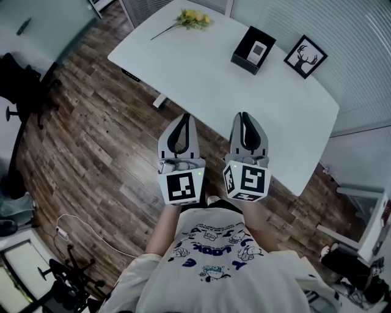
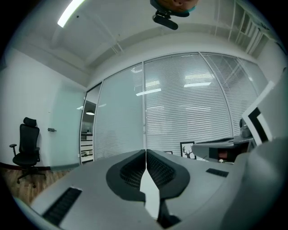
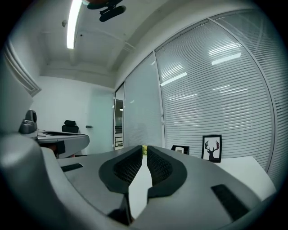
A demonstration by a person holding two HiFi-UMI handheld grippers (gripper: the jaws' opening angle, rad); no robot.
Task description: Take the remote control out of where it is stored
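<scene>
In the head view the person stands at the near edge of a white table, holding the left gripper and the right gripper side by side, tips pointing toward the far side. A black box sits open on the far part of the table, well apart from both grippers. The pale flat thing lying in it looks like the remote, though it is too small to be sure. A deer frame stands just beside the box, and yellow flowers lie at the far left end. A chair stands off on the wood floor. In the left gripper view the jaws are pressed together at the tips with nothing between them. The frame shows beyond them, but the box cannot be made out there. In the right gripper view the jaws are likewise closed and empty, leaving only a thin slit through which the flowers show, and the box and frame stand ahead to the right. The task seems to be at its very start: nothing is gripped and the approach is not yet made. The next move likely calls for reaching one gripper across to the box, probably the right since it is nearer. Its jaws would part above the remote, then come down into the box to close on the remote's sides without catching the wall.
</scene>
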